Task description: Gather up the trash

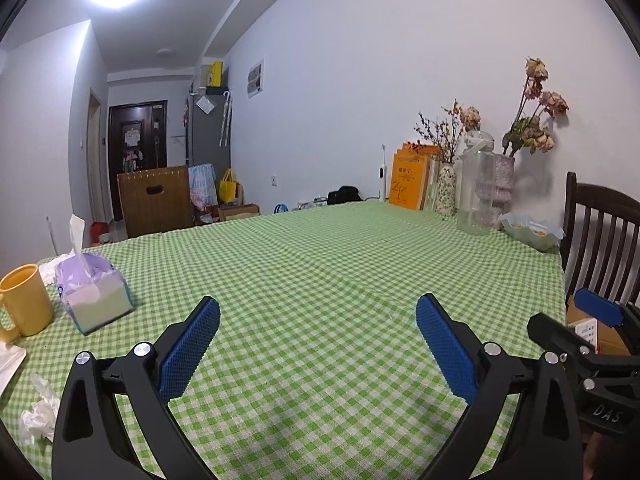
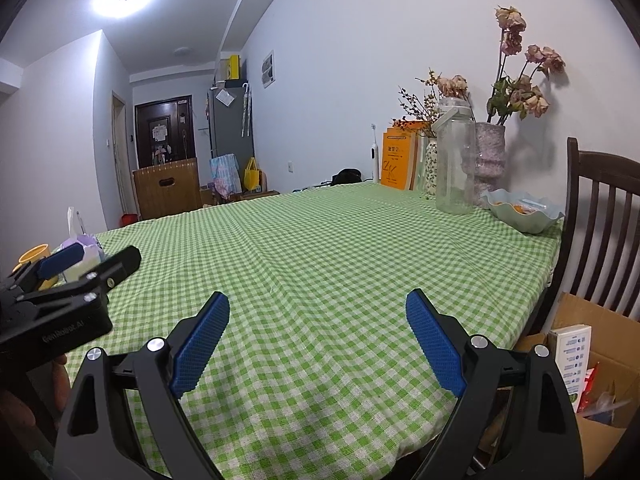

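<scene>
A crumpled white tissue (image 1: 38,416) lies on the green checked tablecloth (image 1: 320,264) at the near left edge, left of my left gripper (image 1: 318,312). That gripper hangs open over the cloth with nothing between its blue pads. My right gripper (image 2: 318,308) is also open and empty above the near right part of the table. Each gripper shows in the other's view: the right gripper (image 1: 592,320) at the right edge, the left gripper (image 2: 76,268) at the left. A cardboard box (image 2: 592,364) holding packaging stands on the floor beside the table's right corner.
A yellow mug (image 1: 24,300) and a purple tissue pack (image 1: 94,292) sit at the left. White paper (image 1: 10,364) lies near the mug. Vases, a clear bottle (image 2: 454,160), orange books and a glass bowl (image 2: 522,210) line the far right. A dark wooden chair (image 2: 604,232) stands at the right.
</scene>
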`<state>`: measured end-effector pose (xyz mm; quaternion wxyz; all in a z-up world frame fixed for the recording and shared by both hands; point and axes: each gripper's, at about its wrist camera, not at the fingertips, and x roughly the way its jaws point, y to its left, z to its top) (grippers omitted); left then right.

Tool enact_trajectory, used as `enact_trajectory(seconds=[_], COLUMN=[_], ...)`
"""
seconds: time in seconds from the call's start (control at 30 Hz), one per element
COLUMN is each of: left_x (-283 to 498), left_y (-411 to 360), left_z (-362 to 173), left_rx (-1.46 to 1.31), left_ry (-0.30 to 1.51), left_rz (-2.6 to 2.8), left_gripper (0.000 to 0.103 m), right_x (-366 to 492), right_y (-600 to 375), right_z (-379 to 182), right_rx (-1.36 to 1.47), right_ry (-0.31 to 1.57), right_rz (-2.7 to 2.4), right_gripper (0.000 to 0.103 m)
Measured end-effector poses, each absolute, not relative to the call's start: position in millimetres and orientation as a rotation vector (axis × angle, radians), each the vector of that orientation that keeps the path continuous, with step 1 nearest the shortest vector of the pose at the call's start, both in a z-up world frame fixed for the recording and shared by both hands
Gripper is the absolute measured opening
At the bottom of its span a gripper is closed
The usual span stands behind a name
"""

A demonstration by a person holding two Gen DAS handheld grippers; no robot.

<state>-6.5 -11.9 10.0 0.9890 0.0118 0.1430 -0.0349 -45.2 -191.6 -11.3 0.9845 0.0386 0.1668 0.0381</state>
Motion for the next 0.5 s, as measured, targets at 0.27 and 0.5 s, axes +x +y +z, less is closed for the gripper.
enact_trajectory(seconds=[0.27,0.5], left_x=[-6.9,-7.1], left_y=[-9.4,-9.3], left_z=[9.8,9.7], left_rx=[0.014,0.013], left_ry=[0.287,0.287], left_rz=[-0.046,-0.045], left_gripper=[0.095,0.095], right_x=[-48.2,-47.8], right_y=[-193.8,-199.7], right_z=[-14.1,-13.2], right_rx=[0.082,0.105], right_ry=[0.332,0.331], right_rz=[0.053,0.041], right_gripper=[0.089,0.089])
